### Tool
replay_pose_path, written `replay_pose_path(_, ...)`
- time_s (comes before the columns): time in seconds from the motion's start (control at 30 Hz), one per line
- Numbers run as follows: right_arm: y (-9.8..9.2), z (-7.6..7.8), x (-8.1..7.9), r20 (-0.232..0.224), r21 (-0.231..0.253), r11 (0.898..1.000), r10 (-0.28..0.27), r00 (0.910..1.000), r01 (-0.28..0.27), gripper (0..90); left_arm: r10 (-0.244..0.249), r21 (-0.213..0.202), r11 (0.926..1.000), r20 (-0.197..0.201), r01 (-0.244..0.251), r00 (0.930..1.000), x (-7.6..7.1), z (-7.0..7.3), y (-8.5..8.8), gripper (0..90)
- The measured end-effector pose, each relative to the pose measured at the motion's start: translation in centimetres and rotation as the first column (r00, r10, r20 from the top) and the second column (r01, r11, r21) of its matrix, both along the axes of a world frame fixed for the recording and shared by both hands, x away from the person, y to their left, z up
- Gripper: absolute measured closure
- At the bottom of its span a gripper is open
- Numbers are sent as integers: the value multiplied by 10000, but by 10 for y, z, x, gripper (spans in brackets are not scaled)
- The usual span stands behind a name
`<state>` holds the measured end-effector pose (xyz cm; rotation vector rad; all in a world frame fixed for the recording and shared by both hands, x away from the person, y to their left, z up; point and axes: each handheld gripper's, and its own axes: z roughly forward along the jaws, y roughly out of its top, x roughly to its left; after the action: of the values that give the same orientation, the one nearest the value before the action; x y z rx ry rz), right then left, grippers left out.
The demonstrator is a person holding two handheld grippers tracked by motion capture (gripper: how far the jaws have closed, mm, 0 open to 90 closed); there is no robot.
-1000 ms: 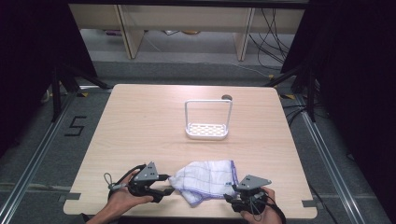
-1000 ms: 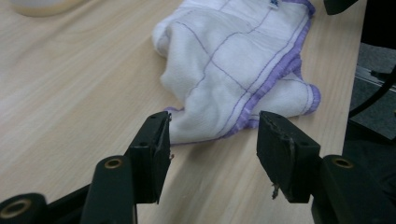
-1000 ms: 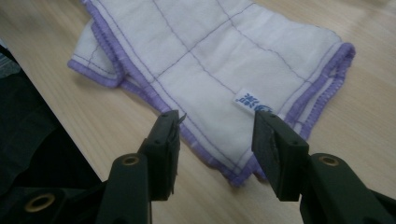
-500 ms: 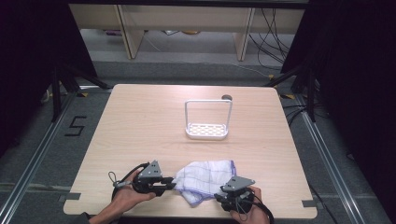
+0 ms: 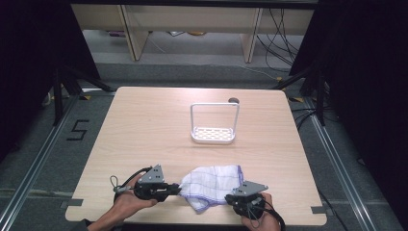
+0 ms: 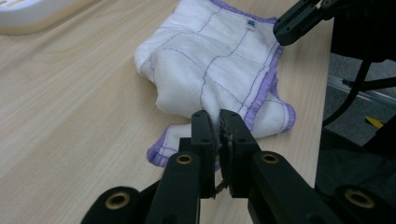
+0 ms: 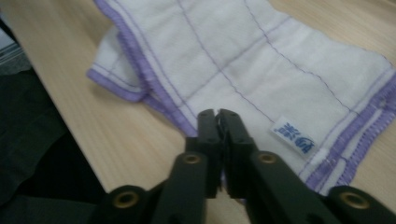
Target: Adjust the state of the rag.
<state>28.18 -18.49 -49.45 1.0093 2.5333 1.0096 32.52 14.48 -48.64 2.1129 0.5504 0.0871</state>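
Wooden table (image 5: 144,134), rack (image 5: 213,124) well beyond cloth (image 5: 211,185). Cloth at near edge. Left gripper (image 6: 218,122) just closed, pinching cloth's left fold; right gripper (image 7: 217,122) just closed, clamped on hem. Risk: thin bite, hem slipping out on lift.

Cloth (image 5: 211,186) at table's (image 5: 144,139) near edge; rack (image 5: 213,126) behind.

cloth (image 7: 261,70) cut off at top edge, label (image 7: 293,135) print blurred

Black "5" marked on the floor (image 5: 79,130), small white label (image 7: 293,136) with unreadable blue characters on cloth (image 7: 261,70)
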Motion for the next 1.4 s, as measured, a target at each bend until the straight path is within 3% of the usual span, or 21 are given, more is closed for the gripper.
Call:
replay_pose_path(0.03, -1, -5, 2, -40, -128, 9989, -456, 9990, 456, 645, 16, -131, 9999, 40, -16, 10000, 0, 1, 0, 842)
replay_pose_path(0.1, -4, -5, 3, -325, -166, 9968, -789, 9964, 784, 624, 26, -287, 9996, -21, -26, 10000, -1, 3, 0, 842)
replay_pose_path(0.13, -4, -5, 3, -325, -166, 9968, -789, 9964, 784, 624, -115, -100, 9999, 125, 116, 9999, -1, 5, 1, 842)
replay_pose_path(0.2, -9, -6, 5, -251, -376, 9945, -983, 9948, 973, 598, 9, -160, 9999, 85, -8, 10000, -2, 6, 0, 842)
replay_pose_path(0.27, -9, -8, 5, -262, -163, 9929, -1179, 9927, 1175, 593, -100, -92, 9999, 202, 102, 9997, -2, 7, -1, 843)
replay_pose_path(0.33, -9, -7, 4, -373, -381, 9935, -1084, 9934, 1070, 646, -147, -23, 9999, 251, 148, 9996, -1, 7, -1, 843)
replay_pose_path(0.37, -8, -6, 4, -229, -627, 9941, -905, 9956, 889, 765, -141, -20, 9999, 227, 142, 9996, -1, 7, -1, 843)
replay_pose_path(0.4, -8, -9, 4, 103, -567, 9945, -877, 9961, 882, 804, -139, -44, 9999, 218, 140, 9997, -1, 7, -1, 843)
replay_pose_path(0.53, -8, -4, 3, -119, -674, 9950, -753, 9971, 743, 855, -271, -64, 9996, 105, 272, 9996, -1, 7, -2, 842)
replay_pose_path(0.6, -9, -2, 3, -55, -688, 9956, -640, 9979, 635, 857, -161, -129, 9998, 206, 163, 9997, -1, 7, -2, 842)
replay_pose_path(0.63, -10, 1, 2, 89, -604, 9963, -611, 9981, 615, 859, -255, 62, 9997, 231, 254, 9994, -1, 8, 0, 842)
replay_pose_path(0.67, -11, 5, 2, 255, -491, 9975, -502, 9984, 514, 860, -218, -155, 9996, 184, 220, 9996, -1, 8, -1, 843)
replay_pose_path(0.8, -16, 18, -1, 124, 26, 9990, -446, 9989, 446, 861, -377, -371, 9986, -6, 377, 9993, -3, 16, 1, 844)
replay_pose_path(0.87, -16, 20, -1, -62, 99, 9994, -345, 9994, 346, 860, -306, -472, 9984, -10, 306, 9995, -4, 17, 0, 844)
replay_pose_path(0.9, -18, 21, -1, 79, 209, 9994, -266, 9996, 264, 861, -413, -480, 9980, 124, 419, 9991, -4, 18, 0, 843)
replay_pose_path(1.07, -19, 19, -3, -101, 39, 9996, -272, 9996, 272, 860, -527, -395, 9978, 91, 530, 9986, -7, 24, 0, 844)
replay_pose_path(1.1, -18, 19, -3, -224, 52, 9996, -289, 9993, 291, 861, -540, -607, 9967, 10, 539, 9985, -7, 24, 0, 844)
replay_pose_path(1.2, -18, 20, -3, -56, 122, 9995, -289, 9996, 290, 860, -550, -728, 9958, -36, 546, 9985, -6, 27, -1, 844)
replay_pose_path(1.3, -18, 22, -2, -84, 24, 9997, -258, 9996, 258, 860, -593, -565, 9966, 79, 596, 9982, -4, 30, -1, 844)
replay_pose_path(1.33, -17, 22, -2, -188, 1, 9997, -261, 9995, 261, 859, -609, -865, 9944, -12, 605, 9981, -5, 30, -3, 844)
replay_pose_path(1.4, -17, 21, -1, -327, -100, 9998, -164, 9993, 161, 853, -651, -674, 9956, 37, 652, 9979, -4, 31, -4, 844)
